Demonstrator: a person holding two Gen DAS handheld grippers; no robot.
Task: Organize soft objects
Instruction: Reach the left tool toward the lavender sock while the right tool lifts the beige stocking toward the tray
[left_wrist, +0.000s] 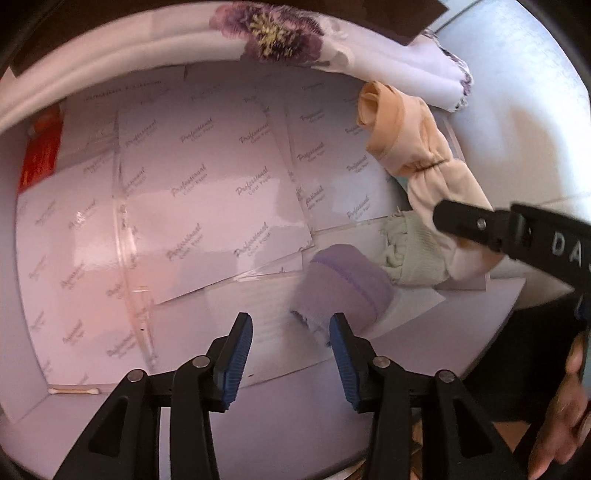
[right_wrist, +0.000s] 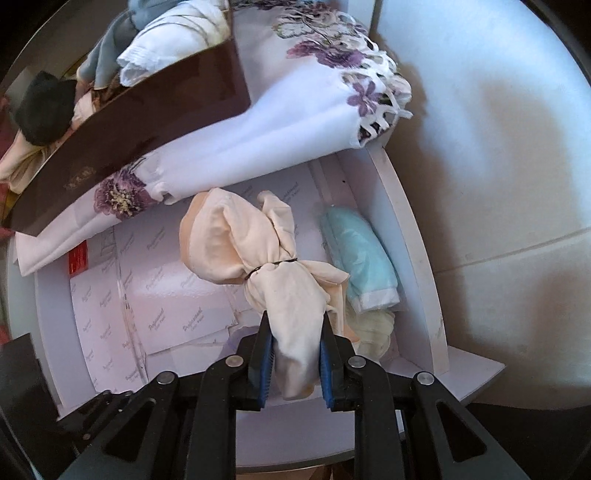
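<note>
Left wrist view: the left tool (left_wrist: 291, 354) points down into a shallow white drawer (left_wrist: 461, 339) lined with printed paper sheets (left_wrist: 207, 206). Its blue pads stand apart with nothing between them. Just beyond the right pad lies a rolled lilac sock (left_wrist: 343, 291). To the right of that sits a crumpled pale green cloth (left_wrist: 410, 251). From the right, the right tool (left_wrist: 476, 225) reaches in, pinching one end of a peach fabric bundle (left_wrist: 399, 133) that stretches toward the far edge. A white cloth with purple flowers (left_wrist: 280, 33) drapes over the drawer's far rim.

Right wrist view: the right tool (right_wrist: 295, 365) is closed on the near end of the peach fabric bundle (right_wrist: 258, 251), which is cinched at the middle by a thin dark band (right_wrist: 273, 266). It appears to hang slightly above the drawer floor, though the fisheye makes that hard to confirm. To its right, a folded pale blue cloth (right_wrist: 365, 254) lies against the drawer's right wall (right_wrist: 413, 229). A dark brown box (right_wrist: 147, 118) holding more fabrics sits at far left.

The bundle looks light, limp and thin, likely to sag and swing. The banded middle seems the firmest place to grip; loose ends may slip.
</note>
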